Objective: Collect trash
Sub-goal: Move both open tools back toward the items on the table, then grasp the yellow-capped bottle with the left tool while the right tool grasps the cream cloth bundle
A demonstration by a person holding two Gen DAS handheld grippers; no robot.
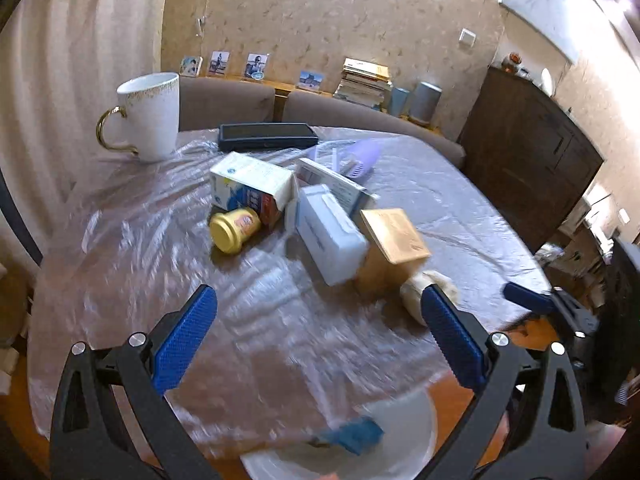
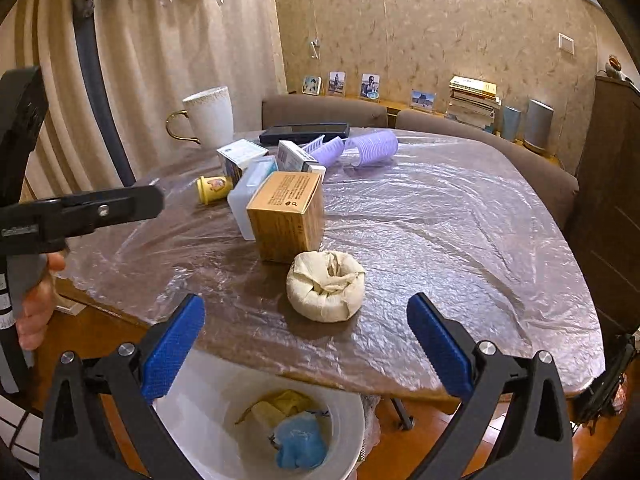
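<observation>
A crumpled cream paper wad lies on the plastic-covered table near its front edge; it shows partly behind my left finger in the left wrist view. A white trash bin stands on the floor below the edge, holding a blue wad and yellowish paper. My right gripper is open and empty, just in front of the paper wad and above the bin. My left gripper is open and empty over the table's front part, with the bin below it.
On the table stand a brown carton, a white plastic box, a milk carton, a yellow-lidded jar, purple hair rollers, a white mug and a dark case. Sofa and cabinet lie beyond.
</observation>
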